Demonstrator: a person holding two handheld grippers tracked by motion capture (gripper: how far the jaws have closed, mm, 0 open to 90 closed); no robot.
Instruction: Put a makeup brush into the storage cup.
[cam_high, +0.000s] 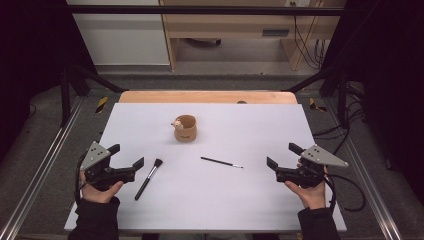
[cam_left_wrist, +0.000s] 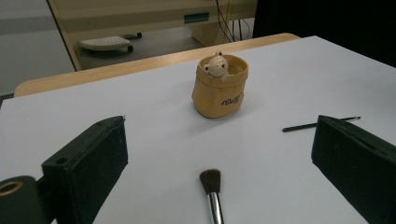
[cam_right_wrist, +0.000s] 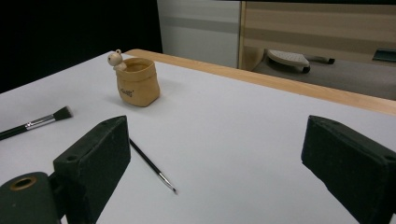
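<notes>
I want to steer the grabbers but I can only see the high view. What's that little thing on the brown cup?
Observer: On the cup's rim sits a small cream animal figure, peeking out, with round ears.
Operator: Is there writing on the cup?
Observer: Yes, a small dark word is printed low on its side, too small to read.
Operator: Is the left gripper pointing at the fat brush?
Observer: Yes. In the left gripper view the fat brush lies between the open jaws of the left gripper, bristles towards the cup.
Operator: And the thin brush?
Observer: The thin brush lies just past one jaw of the open right gripper.
</notes>
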